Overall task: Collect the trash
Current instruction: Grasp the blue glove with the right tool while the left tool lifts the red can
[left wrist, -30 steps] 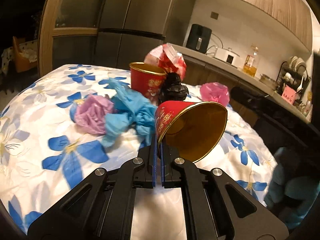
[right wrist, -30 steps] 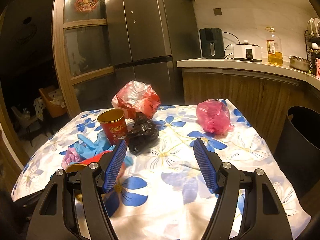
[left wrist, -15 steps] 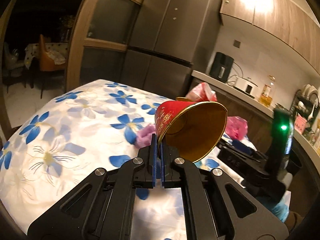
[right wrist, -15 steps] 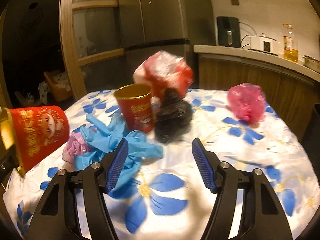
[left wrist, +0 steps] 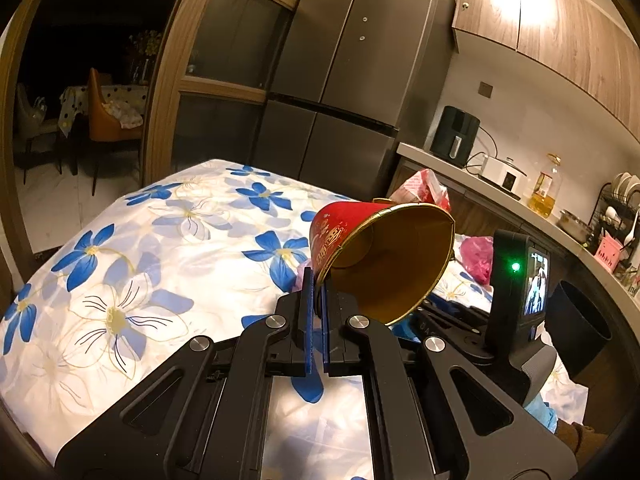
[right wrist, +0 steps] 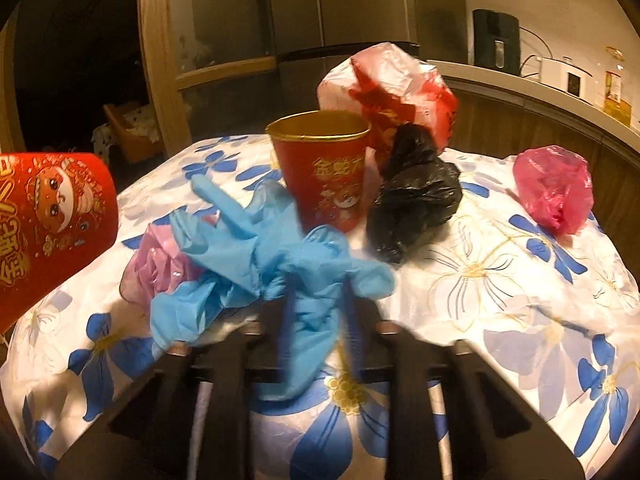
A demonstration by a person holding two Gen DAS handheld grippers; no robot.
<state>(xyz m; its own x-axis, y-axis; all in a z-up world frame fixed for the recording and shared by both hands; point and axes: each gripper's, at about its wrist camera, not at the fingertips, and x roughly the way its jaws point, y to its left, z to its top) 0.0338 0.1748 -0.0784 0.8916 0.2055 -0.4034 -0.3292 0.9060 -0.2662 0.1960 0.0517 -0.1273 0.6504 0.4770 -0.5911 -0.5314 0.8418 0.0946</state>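
Our left gripper [left wrist: 316, 312] is closed on the rim of a red paper cup [left wrist: 384, 256], held on its side above the flowered tablecloth [left wrist: 132, 280]. Our right gripper [right wrist: 316, 320] has just been closing, and its jaws now pinch the crumpled blue glove [right wrist: 280, 264]. Behind the glove a second red cup [right wrist: 324, 172] stands upright, touching a black bag [right wrist: 412, 204].

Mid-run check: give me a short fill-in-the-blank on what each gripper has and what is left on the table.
1. The left gripper pinches the rim of a red ____, tipped on its side.
2. The right gripper has just been closing around the ____ gloves.
3. A second red cup stands ____ on the flowered tablecloth.
4. Beside that cup lies a crumpled ____ bag.

Missing words: cup; blue; upright; black
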